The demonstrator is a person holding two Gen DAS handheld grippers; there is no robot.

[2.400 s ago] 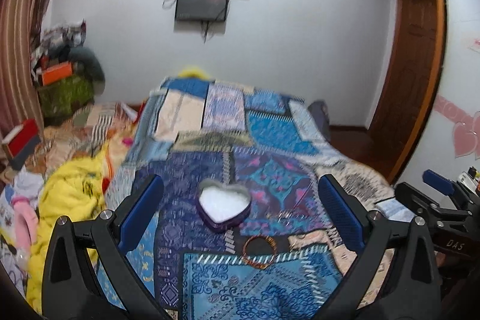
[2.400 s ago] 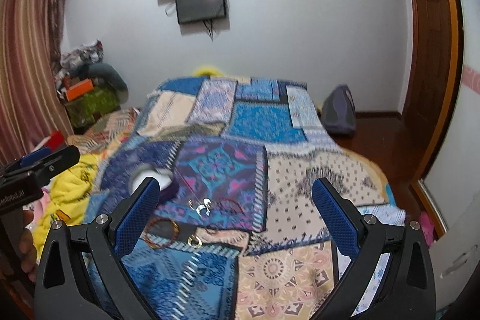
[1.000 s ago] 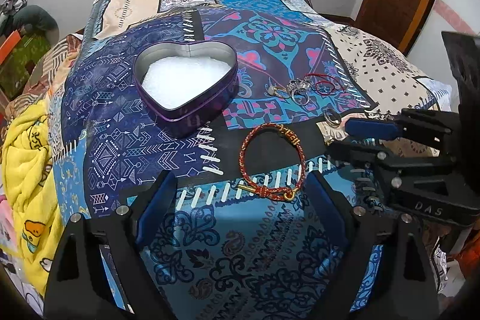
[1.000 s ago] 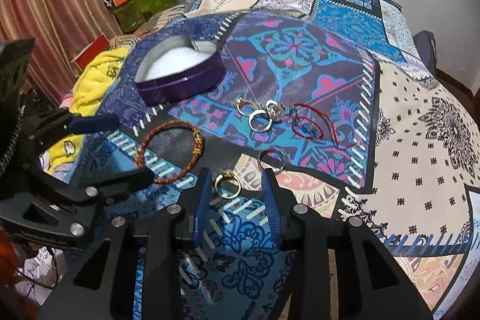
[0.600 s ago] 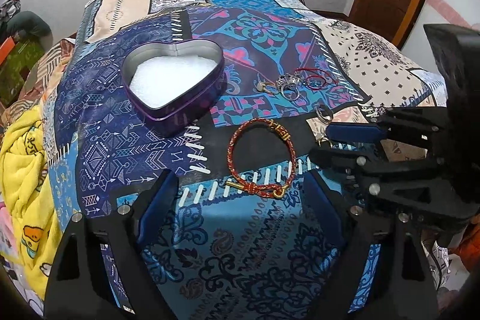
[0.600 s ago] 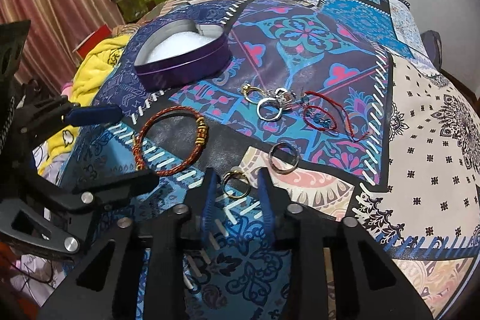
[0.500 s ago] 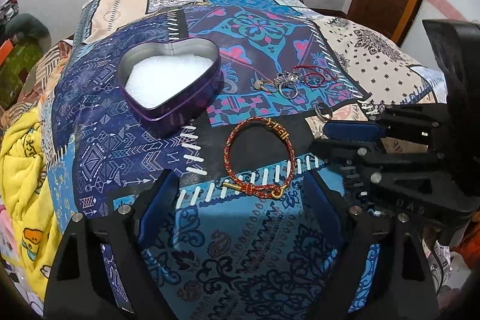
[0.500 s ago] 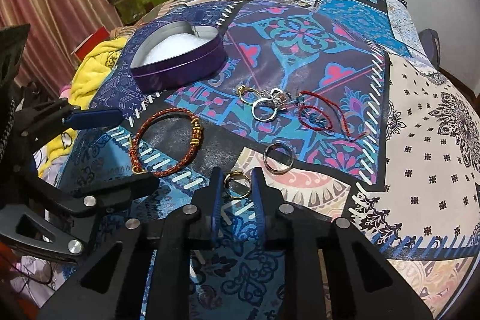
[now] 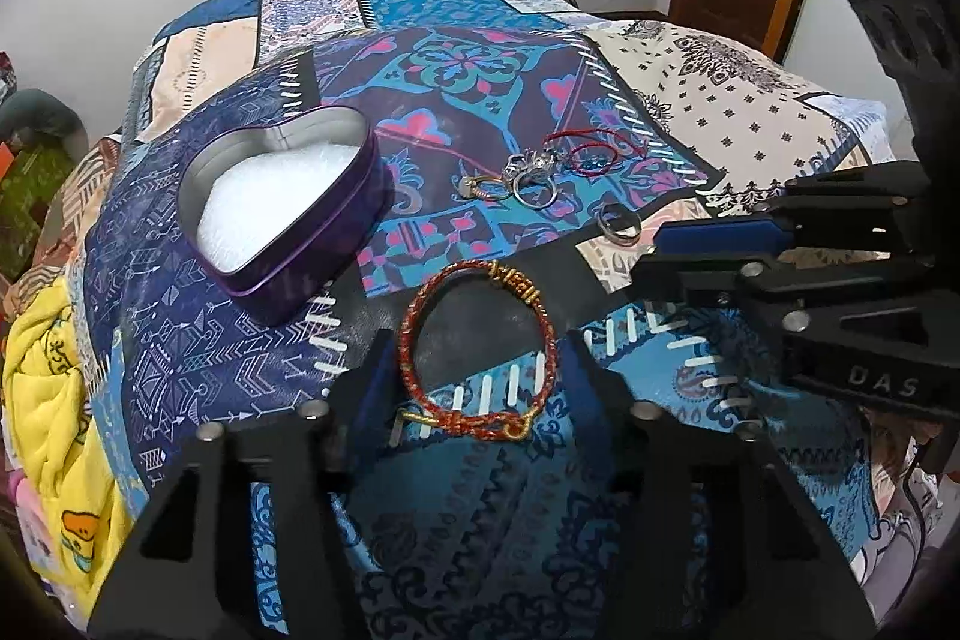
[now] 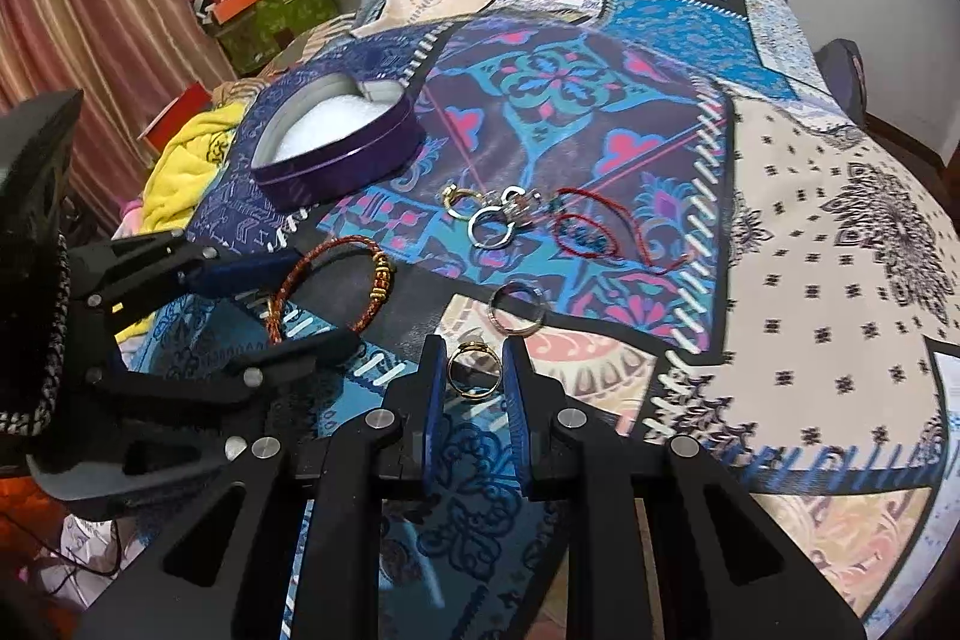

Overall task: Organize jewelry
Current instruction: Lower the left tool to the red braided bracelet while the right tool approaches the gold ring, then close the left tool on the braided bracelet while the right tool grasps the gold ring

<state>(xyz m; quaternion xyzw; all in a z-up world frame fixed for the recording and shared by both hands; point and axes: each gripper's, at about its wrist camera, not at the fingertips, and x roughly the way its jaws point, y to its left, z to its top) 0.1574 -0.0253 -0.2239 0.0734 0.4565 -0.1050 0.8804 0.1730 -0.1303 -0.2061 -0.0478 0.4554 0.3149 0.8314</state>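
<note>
jewelry lies scattered on the patchwork bedspread (image 10: 810, 196), and our right gripper (image 10: 474, 370) is clamped onto the gold ring (image 10: 473, 371). our left gripper (image 9: 477, 370) brackets the red-and-gold bracelet (image 9: 474, 340), pads beside it but not yet pinching. heart-shaped tin (image 9: 282, 196) waits nearby, silver ring (image 10: 516, 307) just past our right gripper.

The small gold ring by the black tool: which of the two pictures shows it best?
The right wrist view. There the gold ring sits in plain sight between the right gripper's narrowed jaws. In the left wrist view that gripper's fingers hide the ring entirely.
</note>
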